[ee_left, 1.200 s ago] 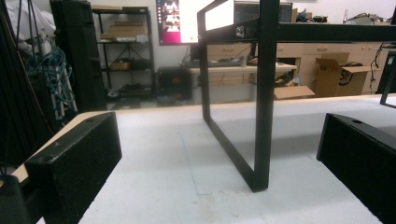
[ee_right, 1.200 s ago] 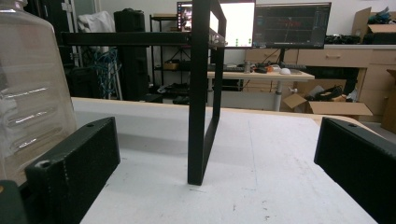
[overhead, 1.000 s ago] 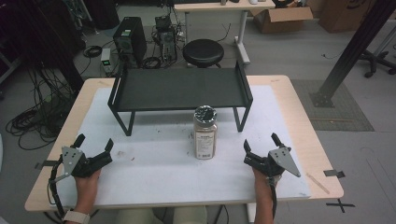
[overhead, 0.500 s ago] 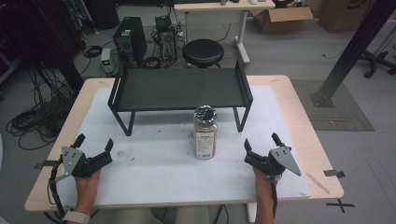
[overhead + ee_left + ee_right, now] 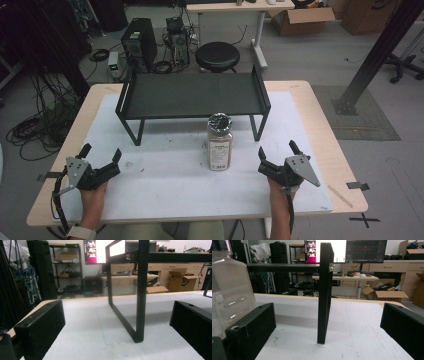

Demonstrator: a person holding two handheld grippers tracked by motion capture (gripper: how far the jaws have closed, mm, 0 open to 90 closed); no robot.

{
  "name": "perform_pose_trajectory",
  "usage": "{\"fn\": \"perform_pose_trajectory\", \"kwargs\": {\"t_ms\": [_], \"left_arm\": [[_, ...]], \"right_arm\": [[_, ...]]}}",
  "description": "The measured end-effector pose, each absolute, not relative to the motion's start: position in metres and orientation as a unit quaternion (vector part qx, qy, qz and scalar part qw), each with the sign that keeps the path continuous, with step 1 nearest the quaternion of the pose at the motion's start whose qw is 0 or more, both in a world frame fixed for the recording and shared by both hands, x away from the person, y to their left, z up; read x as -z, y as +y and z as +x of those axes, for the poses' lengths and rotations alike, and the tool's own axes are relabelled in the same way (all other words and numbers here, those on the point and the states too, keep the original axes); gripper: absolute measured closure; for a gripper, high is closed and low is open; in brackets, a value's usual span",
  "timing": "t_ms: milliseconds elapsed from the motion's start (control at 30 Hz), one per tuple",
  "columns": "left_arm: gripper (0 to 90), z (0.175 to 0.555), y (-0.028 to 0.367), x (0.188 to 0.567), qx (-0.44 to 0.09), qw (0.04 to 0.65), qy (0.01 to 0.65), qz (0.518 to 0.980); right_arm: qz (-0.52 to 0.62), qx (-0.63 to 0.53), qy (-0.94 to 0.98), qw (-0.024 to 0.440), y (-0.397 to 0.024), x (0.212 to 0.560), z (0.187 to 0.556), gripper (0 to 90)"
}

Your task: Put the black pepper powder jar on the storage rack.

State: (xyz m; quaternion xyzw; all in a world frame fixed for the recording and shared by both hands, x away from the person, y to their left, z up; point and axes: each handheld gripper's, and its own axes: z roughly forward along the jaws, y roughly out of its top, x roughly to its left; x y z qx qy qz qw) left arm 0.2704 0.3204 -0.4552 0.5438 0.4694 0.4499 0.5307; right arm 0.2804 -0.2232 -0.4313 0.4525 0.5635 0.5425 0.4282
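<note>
Start of the reach, nothing yet grasped. I hold my left gripper (image 5: 102, 161) and my right gripper (image 5: 277, 156) low over the white mat (image 5: 165, 190) at its near corners, each with jaws spread wide and empty. The jar (image 5: 220, 141) stands upright mid-mat, just in front of the black rack (image 5: 192, 95), nearer my right gripper and apart from both. I judge the next move calls for bringing the right gripper leftward, jaws squared to the jar's body, before closing.
</note>
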Motion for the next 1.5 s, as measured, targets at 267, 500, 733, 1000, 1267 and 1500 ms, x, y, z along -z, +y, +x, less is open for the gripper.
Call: {"fn": "perform_pose_trajectory", "kwargs": {"t_ms": [267, 500, 733, 1000, 1267, 1500], "left_arm": [[0.4, 0.270, 0.320, 0.455, -0.449, 0.531, 0.470, 0.544], [0.5, 0.270, 0.320, 0.455, -0.449, 0.531, 0.470, 0.543], [0.5, 0.270, 0.321, 0.455, -0.449, 0.532, 0.470, 0.543], [0.5, 0.270, 0.321, 0.455, -0.449, 0.532, 0.470, 0.543], [0.5, 0.270, 0.321, 0.455, -0.448, 0.533, 0.469, 0.543], [0.4, 0.270, 0.321, 0.455, -0.448, 0.533, 0.469, 0.543]], "right_arm": [[0.457, -0.538, 0.560, 0.434, -0.211, 0.413, 0.273, 0.0], [0.464, -0.534, 0.561, 0.430, -0.197, 0.400, 0.265, 0.0], [0.464, -0.538, 0.559, 0.427, -0.181, 0.391, 0.258, 0.0], [0.458, -0.539, 0.564, 0.427, -0.162, 0.380, 0.253, 0.0], [0.455, -0.544, 0.568, 0.418, -0.145, 0.375, 0.251, 0.0], [0.453, -0.542, 0.577, 0.410, -0.128, 0.378, 0.250, 0.0]]}}
